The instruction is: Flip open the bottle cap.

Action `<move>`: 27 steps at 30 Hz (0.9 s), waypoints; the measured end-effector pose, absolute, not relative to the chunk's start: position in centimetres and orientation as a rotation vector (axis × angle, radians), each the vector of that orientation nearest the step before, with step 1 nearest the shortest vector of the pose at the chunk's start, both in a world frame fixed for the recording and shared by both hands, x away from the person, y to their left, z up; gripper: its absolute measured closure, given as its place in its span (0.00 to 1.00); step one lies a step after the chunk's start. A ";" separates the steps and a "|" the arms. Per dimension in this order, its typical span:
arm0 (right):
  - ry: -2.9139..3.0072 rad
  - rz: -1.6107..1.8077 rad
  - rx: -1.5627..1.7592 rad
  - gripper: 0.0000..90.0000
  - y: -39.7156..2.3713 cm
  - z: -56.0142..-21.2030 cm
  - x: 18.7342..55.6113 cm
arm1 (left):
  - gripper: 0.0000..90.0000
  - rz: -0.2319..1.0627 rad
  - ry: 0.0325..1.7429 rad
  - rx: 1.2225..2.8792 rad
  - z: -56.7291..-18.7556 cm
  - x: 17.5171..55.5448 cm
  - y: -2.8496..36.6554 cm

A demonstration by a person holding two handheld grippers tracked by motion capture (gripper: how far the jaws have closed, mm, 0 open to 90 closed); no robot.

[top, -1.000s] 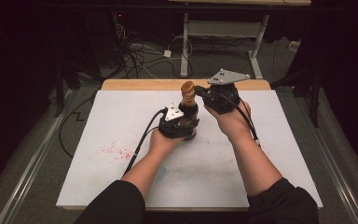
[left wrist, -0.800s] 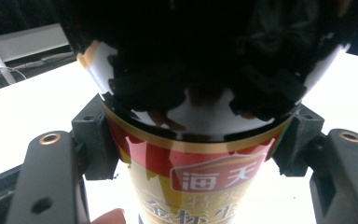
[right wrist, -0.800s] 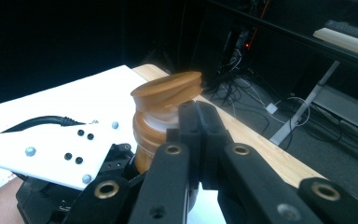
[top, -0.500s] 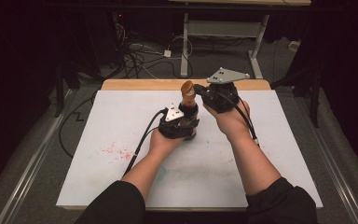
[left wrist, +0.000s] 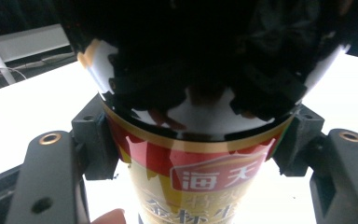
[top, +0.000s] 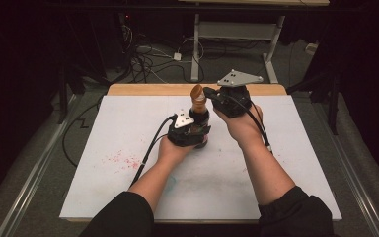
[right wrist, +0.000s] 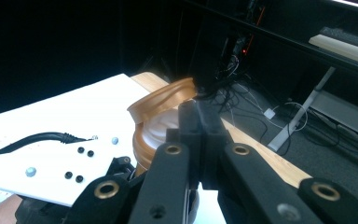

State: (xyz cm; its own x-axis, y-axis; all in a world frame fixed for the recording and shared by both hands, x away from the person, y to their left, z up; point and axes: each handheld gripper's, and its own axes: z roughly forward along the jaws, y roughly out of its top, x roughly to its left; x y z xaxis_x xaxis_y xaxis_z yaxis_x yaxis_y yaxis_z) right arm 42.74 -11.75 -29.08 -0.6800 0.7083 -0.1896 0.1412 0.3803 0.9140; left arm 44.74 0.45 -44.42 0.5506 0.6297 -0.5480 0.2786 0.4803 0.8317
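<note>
Since a second ago nothing moves: your left gripper (top: 191, 129) stays clamped on the dark red-labelled sauce bottle (left wrist: 200, 186), your right gripper (top: 212, 94) jaws stay together by its flipped-up brown cap (right wrist: 163, 100); opening looks stalled.

My sleeves (top: 123, 217) are black. Each hand-held gripper (top: 190, 129) of mine is black with brass-ringed screw holes, a grey three-cornered plate (top: 238, 78) and a black cable (top: 150, 148).

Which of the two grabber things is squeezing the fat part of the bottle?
The left gripper. Its jaws clamp both sides of the sauce bottle at the label, while the right gripper is up at the flip cap.
</note>
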 end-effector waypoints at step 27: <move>2.064 1.352 0.680 1.00 -10.4 -27.7 42.5 | 0.32 0.263 1.009 1.092 -44.4 44.8 0.4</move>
State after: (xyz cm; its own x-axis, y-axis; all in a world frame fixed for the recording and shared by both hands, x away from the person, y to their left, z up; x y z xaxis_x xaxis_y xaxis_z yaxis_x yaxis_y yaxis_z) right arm 42.47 -10.42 -27.73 -0.7057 0.6836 -0.1860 0.1026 0.3585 0.9279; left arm 44.77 0.42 -44.41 0.5519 0.6282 -0.5485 0.2801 0.4799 0.8314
